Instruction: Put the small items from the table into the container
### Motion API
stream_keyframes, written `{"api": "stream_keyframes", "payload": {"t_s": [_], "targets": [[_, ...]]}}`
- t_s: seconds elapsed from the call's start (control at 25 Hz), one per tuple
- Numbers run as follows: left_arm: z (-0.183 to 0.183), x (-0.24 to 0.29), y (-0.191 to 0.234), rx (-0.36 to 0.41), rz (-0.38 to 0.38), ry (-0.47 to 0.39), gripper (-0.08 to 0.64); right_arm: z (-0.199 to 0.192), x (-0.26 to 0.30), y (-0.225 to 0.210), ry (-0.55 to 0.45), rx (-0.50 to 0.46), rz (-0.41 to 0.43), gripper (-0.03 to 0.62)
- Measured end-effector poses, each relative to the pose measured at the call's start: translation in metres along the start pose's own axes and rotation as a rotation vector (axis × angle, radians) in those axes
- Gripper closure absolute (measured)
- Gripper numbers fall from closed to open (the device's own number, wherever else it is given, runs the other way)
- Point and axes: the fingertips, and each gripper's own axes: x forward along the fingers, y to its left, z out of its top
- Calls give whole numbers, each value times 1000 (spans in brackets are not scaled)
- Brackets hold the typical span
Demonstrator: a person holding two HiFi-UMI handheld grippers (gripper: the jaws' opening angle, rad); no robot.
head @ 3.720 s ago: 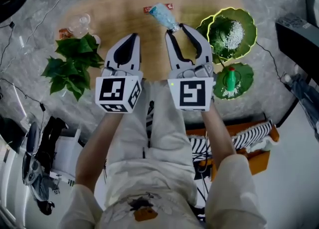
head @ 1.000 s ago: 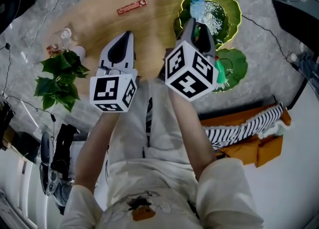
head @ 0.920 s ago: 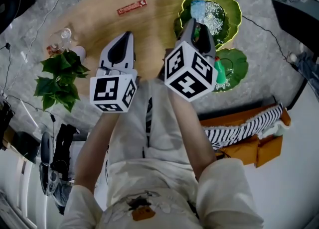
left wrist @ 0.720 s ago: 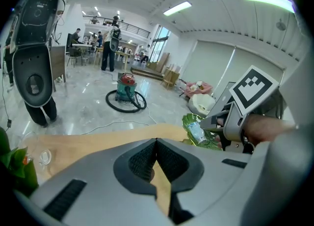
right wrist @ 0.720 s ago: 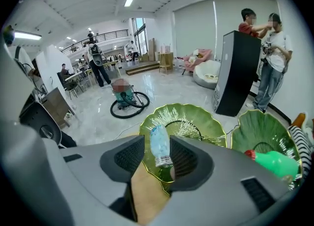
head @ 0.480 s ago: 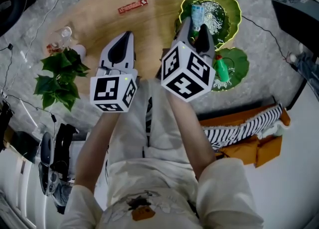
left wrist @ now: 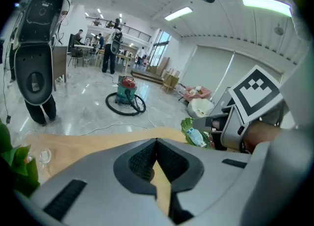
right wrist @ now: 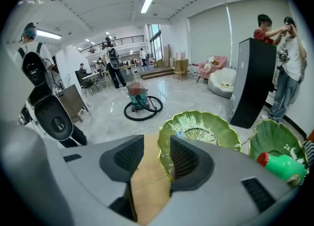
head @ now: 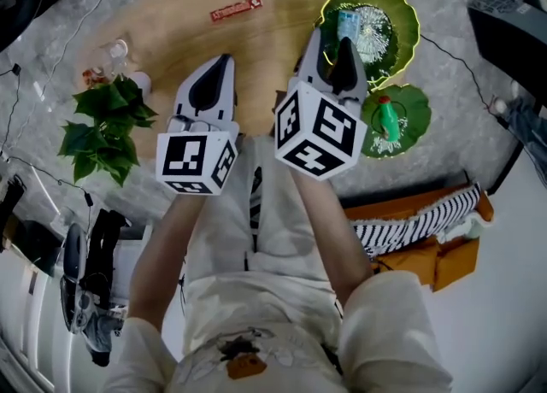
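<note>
Looking down from the head view, a crinkly pale-blue packet (head: 346,26) sits in the green leaf-shaped bowl (head: 402,37), print way too small to read, with the right gripper (head: 333,41) covering the bowl's near rim and a red wrapped bar (head: 236,9) well apart on the table (head: 171,24). Left gripper view: the left gripper (left wrist: 157,140) has its jaws pressed together, empty. Right gripper view: jaws spread, just tabletop and bowl rim showing between them, one jaw hiding the bowl's near side.

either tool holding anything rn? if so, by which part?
Nothing is held. The right tool has its jaws apart, gripping nothing; the blue packet lies in the green leaf bowl. The left tool has its jaws together, empty.
</note>
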Motion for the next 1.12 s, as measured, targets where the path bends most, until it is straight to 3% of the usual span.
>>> {"api": "stream_keyframes", "payload": {"t_s": [0.36,0.84,1.0,1.12], "targets": [[0,-12,20,-45,18,-28,560,-12,9,60,19,-145,222,440],[-5,-37,73,-120,106,-53,560,-68,35,138,216,-421,516,429],[-11,-44,86,-145,123,-53,560,-84,44,154,254,-560,574,391],[-15,-48,94,-161,137,-54,560,-88,48,164,269,-611,599,383]]}}
